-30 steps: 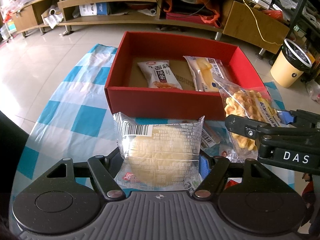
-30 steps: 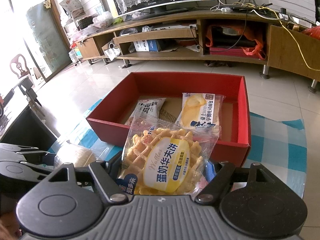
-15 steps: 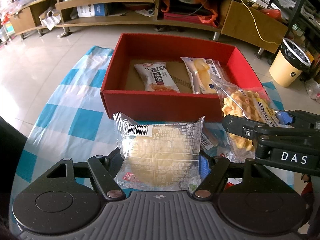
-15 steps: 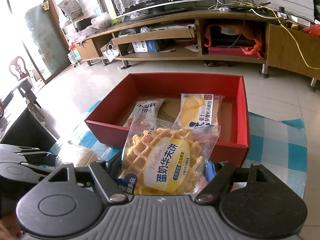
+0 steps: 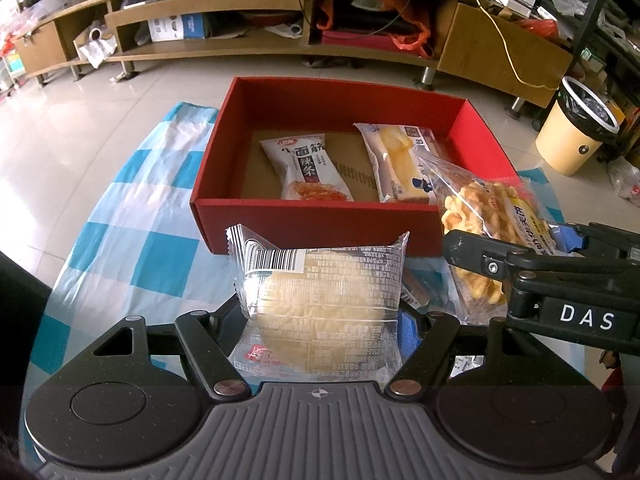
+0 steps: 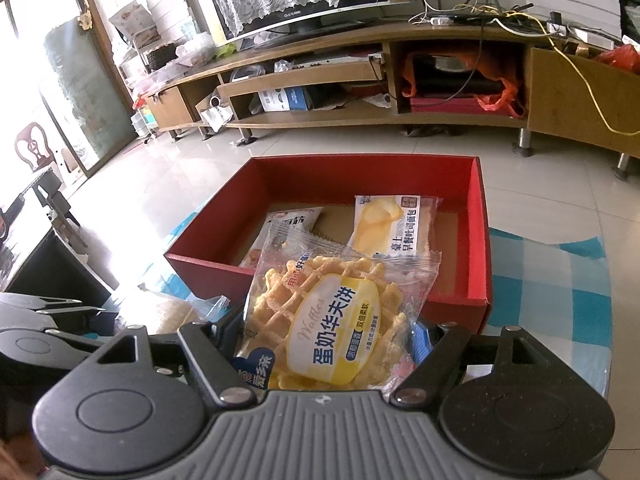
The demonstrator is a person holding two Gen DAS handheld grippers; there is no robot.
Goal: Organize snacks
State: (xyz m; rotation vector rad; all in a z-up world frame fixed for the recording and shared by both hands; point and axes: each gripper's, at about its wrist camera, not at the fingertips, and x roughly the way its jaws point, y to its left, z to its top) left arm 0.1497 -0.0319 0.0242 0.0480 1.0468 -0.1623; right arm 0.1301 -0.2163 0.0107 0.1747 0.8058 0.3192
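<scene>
Hardly anything has moved in the last second: both grippers sit where they were, each with its packet still clamped, while the red box [image 5: 316,224] looks a touch farther off in the left view. The left gripper [image 5: 322,320] is closed at mid width on a clear-wrapped round pastry [image 5: 320,300], raised over the near edge of the checked tabletop [image 5: 132,248]. The right gripper [image 6: 332,340] grips the waffle packet [image 6: 336,312] the same way, just short of the box's near wall. Both packets look light, crinkly and slick, their contents easily crushed, so I'd hold the flat sides gently. Two packets already lie inside the box: a noodle snack [image 5: 308,168] and a bread packet [image 5: 400,164].
</scene>
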